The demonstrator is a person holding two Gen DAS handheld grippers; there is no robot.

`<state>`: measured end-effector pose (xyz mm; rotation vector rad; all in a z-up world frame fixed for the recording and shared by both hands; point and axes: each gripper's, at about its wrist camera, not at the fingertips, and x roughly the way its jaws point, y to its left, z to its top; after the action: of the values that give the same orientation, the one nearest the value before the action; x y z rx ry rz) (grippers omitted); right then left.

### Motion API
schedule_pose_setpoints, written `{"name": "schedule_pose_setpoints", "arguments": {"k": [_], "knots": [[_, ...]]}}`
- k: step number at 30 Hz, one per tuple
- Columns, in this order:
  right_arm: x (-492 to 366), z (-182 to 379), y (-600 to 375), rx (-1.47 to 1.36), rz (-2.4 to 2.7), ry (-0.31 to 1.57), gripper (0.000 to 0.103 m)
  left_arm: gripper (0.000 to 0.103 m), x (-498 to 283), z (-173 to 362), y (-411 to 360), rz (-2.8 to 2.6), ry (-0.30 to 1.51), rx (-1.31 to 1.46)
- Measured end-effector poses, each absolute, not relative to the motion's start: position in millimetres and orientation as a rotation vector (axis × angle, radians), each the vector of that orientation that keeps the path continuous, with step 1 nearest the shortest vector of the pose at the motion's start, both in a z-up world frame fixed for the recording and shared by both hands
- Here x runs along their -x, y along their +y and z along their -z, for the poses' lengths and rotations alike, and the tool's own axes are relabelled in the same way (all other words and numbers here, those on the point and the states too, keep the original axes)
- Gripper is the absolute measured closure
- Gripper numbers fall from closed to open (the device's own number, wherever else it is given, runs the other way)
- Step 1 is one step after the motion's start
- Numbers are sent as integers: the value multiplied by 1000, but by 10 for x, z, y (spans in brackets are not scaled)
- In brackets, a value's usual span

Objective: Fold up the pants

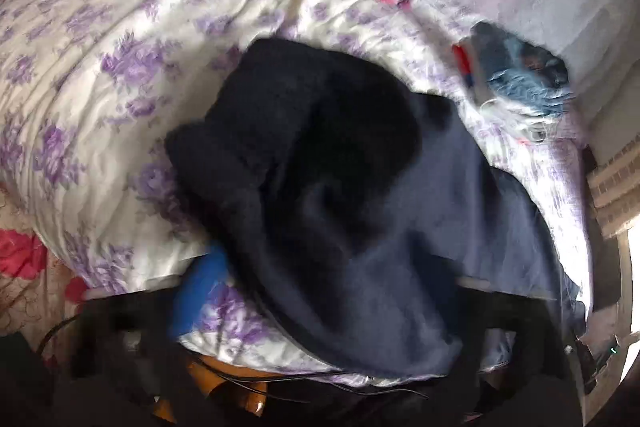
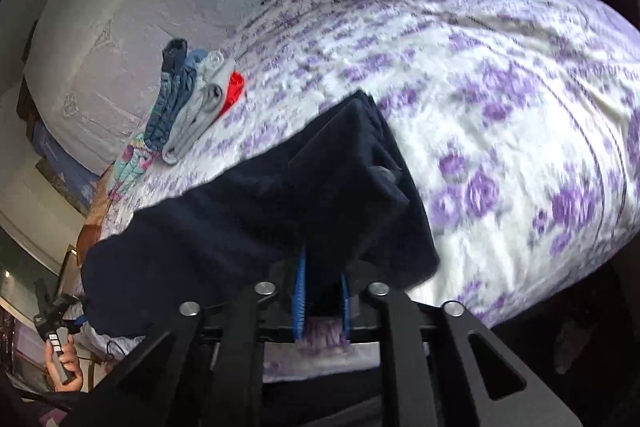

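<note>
Blue-padded right gripper pinches the navy pants, draped over the floral quilt; left gripper is blurred, its jaws unreadable, pants covering it.

No words, labels, brands or numbers can be read in either view; the small marks on the handle held in the person's hand are too blurred to make out.
</note>
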<state>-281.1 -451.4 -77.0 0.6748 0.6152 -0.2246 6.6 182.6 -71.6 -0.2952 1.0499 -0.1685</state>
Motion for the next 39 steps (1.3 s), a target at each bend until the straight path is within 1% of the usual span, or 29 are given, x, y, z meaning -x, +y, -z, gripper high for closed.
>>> {"name": "schedule_pose_setpoints", "arguments": {"k": [1, 2, 3, 4, 6, 9, 10, 11, 12, 13, 14, 15, 16, 18, 19, 20, 22, 23, 25, 26, 27, 29, 31, 32, 34, 36, 37, 38, 39], "knots": [[2843, 738, -4553, -696, 209, 589, 91, 59, -60, 702, 1831, 166, 1039, 292], [2890, 660, -4582, -716, 187, 555, 91, 82, -51, 662, 1888, 188, 1026, 315], [2932, 592, -4601, -720, 174, 536, 91, 85, -48, 635, 1947, 199, 1027, 343], [2965, 540, -4606, -714, 171, 533, 91, 85, -28, 608, 2039, 221, 1029, 385], [2936, 540, -4588, -691, 198, 579, 91, 86, 2, 604, 2064, 203, 1028, 363], [2797, 855, -4568, -665, 253, 723, 92, 85, 53, 723, 2064, 181, 1044, 332], [2789, 923, -4548, -643, 254, 723, 91, 84, 70, 735, 2082, 177, 1041, 334], [2797, 909, -4527, -623, 251, 715, 91, 79, 78, 737, 2085, 174, 1039, 328], [2803, 885, -4513, -612, 243, 714, 87, 63, 80, 742, 2071, 152, 1040, 296], [2821, 857, -4517, -613, 235, 710, 81, 54, 87, 741, 2075, 134, 1041, 280], [2876, 809, -4542, -617, 244, 710, 77, 42, 102, 735, 2104, 125, 1051, 273], [2936, 754, -4572, -622, 272, 713, 67, 39, 143, 705, 2159, 129, 1066, 277], [3046, 638, -4611, -627, 329, 705, 57, 39, 204, 649, 2222, 135, 1073, 277], [3216, 389, -4628, -585, 439, 654, 49, 39, 346, 423, 2349, 97, 1043, 263], [3300, 183, -4600, -498, 547, 604, 47, 38, 406, 306, 2407, 84, 1014, 268], [3298, 43, -4539, -423, 599, 567, 46, 35, 461, 166, 2439, 88, 978, 279], [3159, -168, -4403, -328, 525, 503, 46, 35, 493, -51, 2312, 128, 927, 266], [2926, -232, -4307, -346, 378, 504, 46, 34, 499, -127, 2183, 163, 908, 251], [2452, -255, -4124, -426, 120, 523, 46, 27, 464, -200, 1765, 288, 889, 191], [2066, -239, -3941, -462, -39, 556, 46, 20, 442, -172, 1534, 334, 889, 145], [1754, -218, -3765, -470, -141, 589, 46, 17, 432, -112, 1345, 361, 893, 105], [1066, -147, -3356, -440, -298, 668, 47, 17, 286, 177, 981, 403, 971, 58], [473, -54, -3018, -417, -379, 757, 48, 17, 120, 564, 807, 400, 1094, 38], [129, 36, -2851, -417, -424, 826, 48, 18, 84, 681, 795, 384, 1120, 35], [-383, 174, -2560, -414, -503, 951, 49, 17, 82, 754, 882, 399, 1105, 85], [-653, 289, -2338, -377, -522, 1037, 49, 17, 71, 751, 968, 426, 1107, 143], [-786, 357, -2216, -363, -543, 1089, 54, 17, 47, 757, 1031, 450, 1114, 185], [-950, 451, -2086, -362, -575, 1148, 58, 17, 28, 755, 1078, 471, 1122, 220], [-1026, 495, -2006, -356, -593, 1185, 64, 17, 4, 754, 1118, 490, 1133, 249]]}}
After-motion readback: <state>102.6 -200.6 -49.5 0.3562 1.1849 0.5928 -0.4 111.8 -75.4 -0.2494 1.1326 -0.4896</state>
